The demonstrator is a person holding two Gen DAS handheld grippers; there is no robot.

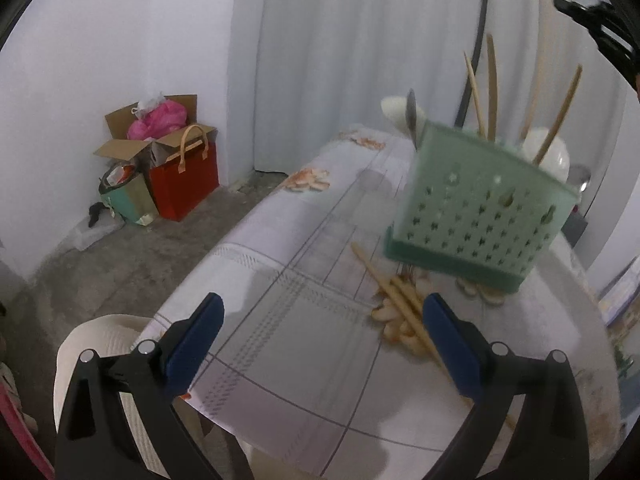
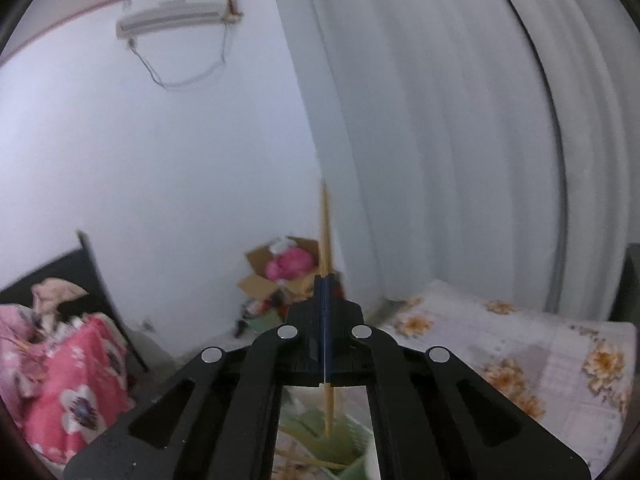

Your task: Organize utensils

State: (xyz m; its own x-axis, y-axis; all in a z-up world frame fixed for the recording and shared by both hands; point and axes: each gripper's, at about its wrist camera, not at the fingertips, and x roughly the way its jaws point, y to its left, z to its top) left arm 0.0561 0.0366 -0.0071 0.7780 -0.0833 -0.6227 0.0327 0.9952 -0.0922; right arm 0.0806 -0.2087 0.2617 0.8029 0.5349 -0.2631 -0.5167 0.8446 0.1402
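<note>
A green perforated utensil basket (image 1: 480, 208) stands on the table with several wooden chopsticks (image 1: 491, 92), a metal spoon (image 1: 411, 118) and a white ladle in it. Loose chopsticks (image 1: 394, 300) lie on the cloth just in front of it. My left gripper (image 1: 324, 320) hangs open and wide above the table, its right blue pad beside those loose chopsticks, nothing between the pads. My right gripper (image 2: 325, 280) is shut on one chopstick (image 2: 323, 228), held upright. The chopstick's lower end points down over the basket (image 2: 340, 444), seen blurred beneath the gripper.
The table (image 1: 280, 320) wears a floral checked cloth, and its edge falls away at left. A white woven hat or seat (image 1: 100, 344) sits below that edge. A cardboard box (image 1: 132, 144) and red bag (image 1: 184, 184) stand in the corner. Curtain behind; bed with pink blanket (image 2: 72, 380).
</note>
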